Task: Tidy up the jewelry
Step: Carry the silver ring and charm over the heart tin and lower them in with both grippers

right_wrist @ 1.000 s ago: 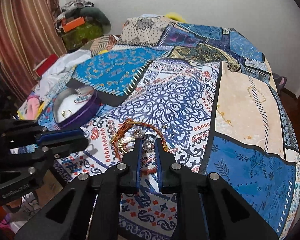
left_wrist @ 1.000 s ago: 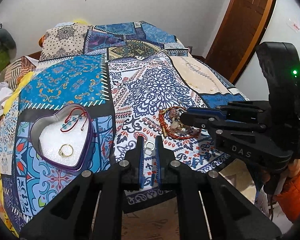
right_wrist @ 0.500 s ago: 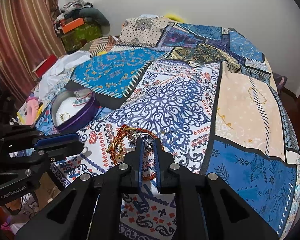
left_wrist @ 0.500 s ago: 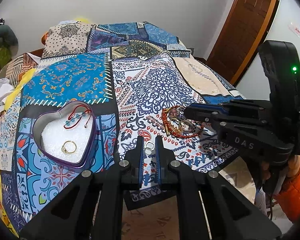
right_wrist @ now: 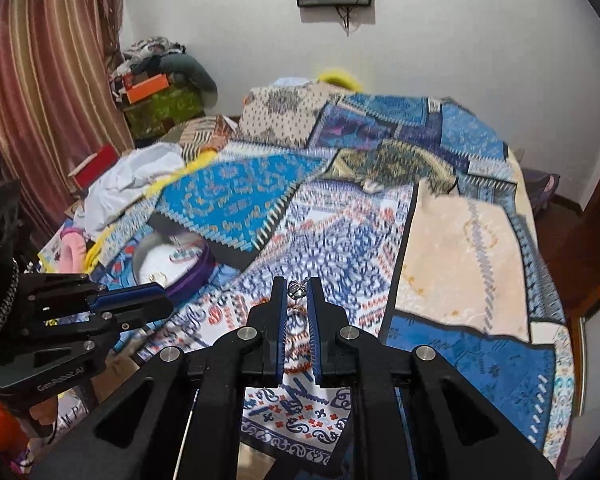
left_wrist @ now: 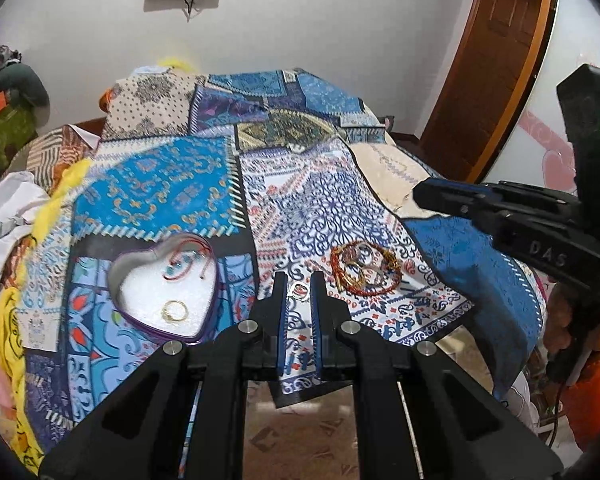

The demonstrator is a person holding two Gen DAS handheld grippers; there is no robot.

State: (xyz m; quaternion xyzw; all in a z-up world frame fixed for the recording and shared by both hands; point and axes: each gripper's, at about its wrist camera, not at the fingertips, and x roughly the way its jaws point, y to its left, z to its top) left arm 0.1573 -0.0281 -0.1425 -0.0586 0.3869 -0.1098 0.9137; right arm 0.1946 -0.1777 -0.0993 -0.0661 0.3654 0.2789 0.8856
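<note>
Both grippers risen off patchwork bedspread [left_wrist: 172, 184] since second ago, each carrying catch

Left gripper [left_wrist: 299, 289] nipped narrow on small silver ring [left_wrist: 300, 291], lifted clear of bed

Right gripper [right_wrist: 298, 289] pinched on small silver filigree charm [right_wrist: 297, 289], pulled up out of red-and-gold bracelet tangle [left_wrist: 364, 268]; tangle left on bed

Heart-shaped purple tin [left_wrist: 166, 284], left of tangle, already holds gold ring [left_wrist: 175, 310] and red cord bracelet [left_wrist: 188, 260]

Judgement: pick stage done, carry to tin next
</note>
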